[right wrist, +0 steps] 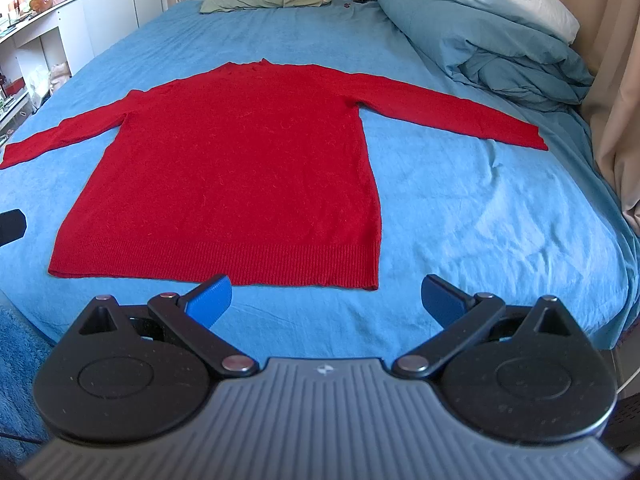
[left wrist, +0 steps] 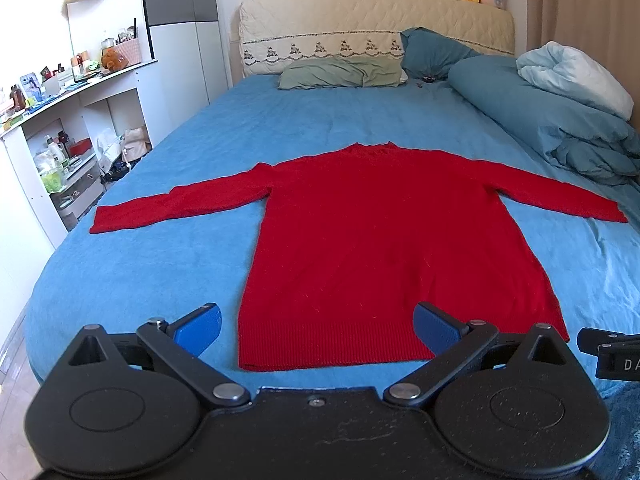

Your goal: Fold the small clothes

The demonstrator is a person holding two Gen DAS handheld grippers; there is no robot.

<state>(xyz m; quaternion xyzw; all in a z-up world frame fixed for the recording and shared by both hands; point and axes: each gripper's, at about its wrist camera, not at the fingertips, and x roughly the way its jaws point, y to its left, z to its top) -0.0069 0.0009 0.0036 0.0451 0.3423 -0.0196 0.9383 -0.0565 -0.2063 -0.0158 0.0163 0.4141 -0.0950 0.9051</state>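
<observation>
Blue bedsheet (left wrist: 168, 264) with red sweater (left wrist: 380, 240) spread flat, hem nearest; left gripper (left wrist: 316, 330) and right gripper (right wrist: 326, 300), both spread and empty, should probably pinch sleeve cuffs first.

The red sweater (right wrist: 224, 160) loses its left cuff past the right wrist view's edge. The left gripper (left wrist: 316, 330) hides part of its hem. Shelf clutter (left wrist: 52, 80) is too small to identify.

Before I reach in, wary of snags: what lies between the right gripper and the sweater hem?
Only bare blue bedsheet, seen in the right wrist view.
</observation>
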